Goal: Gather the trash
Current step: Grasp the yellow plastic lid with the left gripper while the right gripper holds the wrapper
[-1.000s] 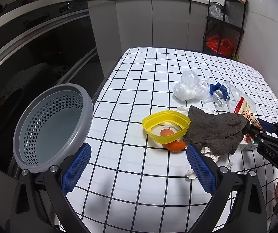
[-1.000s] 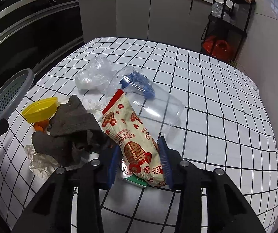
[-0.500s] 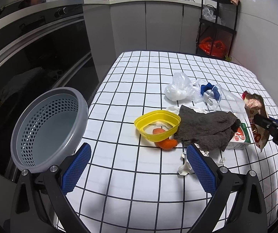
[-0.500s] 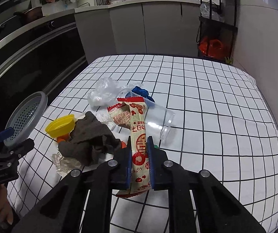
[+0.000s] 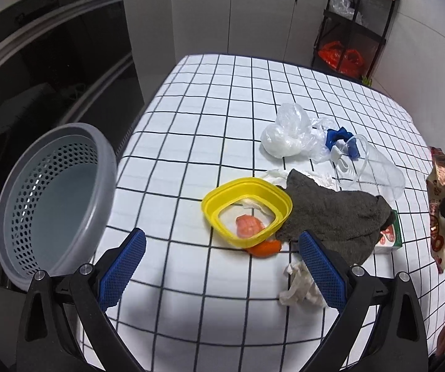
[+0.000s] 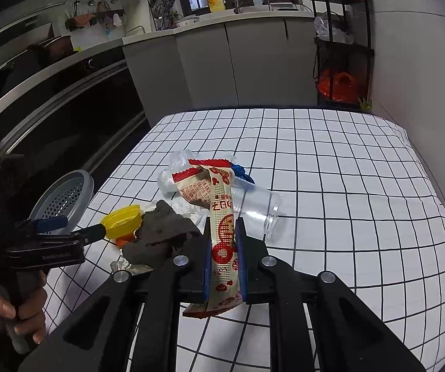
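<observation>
My right claw [image 6: 223, 245] pinches a crinkled cream snack wrapper [image 6: 221, 217] with red print, lifted above the table [image 6: 346, 186]. My left claw [image 5: 222, 266] is spread, holding nothing.

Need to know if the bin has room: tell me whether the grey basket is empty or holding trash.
Empty. The left wrist view looks into the grey perforated basket and shows only its bare floor and walls.

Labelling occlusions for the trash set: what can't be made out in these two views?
- Small carton: left wrist view, mostly under the grey cloth; print unreadable.
- Orange peel: partly under the yellow bowl.
- Snack wrapper: right wrist view, middle covered by the right gripper pads.
- Basket: right wrist view, partly behind the left gripper.
</observation>
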Demonstrator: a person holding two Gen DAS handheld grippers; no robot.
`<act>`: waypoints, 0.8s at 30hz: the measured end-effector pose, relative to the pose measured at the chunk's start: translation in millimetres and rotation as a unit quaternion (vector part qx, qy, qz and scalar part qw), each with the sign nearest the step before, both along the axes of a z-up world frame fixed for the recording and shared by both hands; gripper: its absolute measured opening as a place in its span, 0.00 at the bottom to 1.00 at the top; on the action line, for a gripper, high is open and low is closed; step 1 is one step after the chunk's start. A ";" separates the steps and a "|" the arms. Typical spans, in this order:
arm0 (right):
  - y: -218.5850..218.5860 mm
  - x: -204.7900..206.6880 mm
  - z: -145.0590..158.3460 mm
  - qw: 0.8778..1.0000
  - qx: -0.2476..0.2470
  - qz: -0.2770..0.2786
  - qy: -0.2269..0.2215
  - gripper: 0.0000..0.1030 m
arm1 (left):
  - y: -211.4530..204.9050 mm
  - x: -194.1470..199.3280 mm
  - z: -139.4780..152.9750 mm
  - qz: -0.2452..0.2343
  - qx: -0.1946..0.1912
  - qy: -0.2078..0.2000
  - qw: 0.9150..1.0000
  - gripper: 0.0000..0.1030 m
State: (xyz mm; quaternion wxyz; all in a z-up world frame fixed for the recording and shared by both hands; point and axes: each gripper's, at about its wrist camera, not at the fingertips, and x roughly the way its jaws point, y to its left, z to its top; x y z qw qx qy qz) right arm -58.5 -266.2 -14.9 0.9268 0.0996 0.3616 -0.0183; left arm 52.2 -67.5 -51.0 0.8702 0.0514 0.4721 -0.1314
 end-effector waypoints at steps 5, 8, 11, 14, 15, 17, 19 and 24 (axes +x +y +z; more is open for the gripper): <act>2.5 4.9 -1.8 1.000 -0.002 0.009 0.001 0.13 | -10.7 12.8 -11.0 -0.002 0.002 0.018 1.000 0.94; 3.3 7.0 -3.6 1.000 -0.004 0.011 0.005 0.13 | -12.8 20.2 -21.1 0.000 0.000 0.035 0.999 0.94; 2.8 7.7 -4.0 1.000 0.001 0.013 0.005 0.13 | -16.3 25.9 -26.1 -0.005 -0.005 0.046 0.999 0.94; 4.5 8.5 -2.6 1.000 0.000 0.016 0.003 0.13 | -19.8 31.9 -27.9 -0.005 -0.001 0.047 0.999 0.94; 5.0 8.8 -2.3 1.000 0.000 0.017 0.003 0.13 | -20.4 33.6 -28.6 -0.004 0.000 0.047 0.999 0.94; 6.0 9.1 -3.3 1.000 0.000 0.019 0.003 0.13 | -22.2 37.6 -29.7 -0.005 -0.003 0.047 0.999 0.94; 6.8 9.4 -4.0 1.000 0.000 0.019 0.005 0.13 | -23.8 39.3 -31.5 -0.005 0.002 0.044 0.999 0.93; 5.8 9.1 -5.1 1.000 0.001 0.018 0.007 0.13 | -29.3 39.3 -34.8 -0.014 0.007 0.044 0.999 0.79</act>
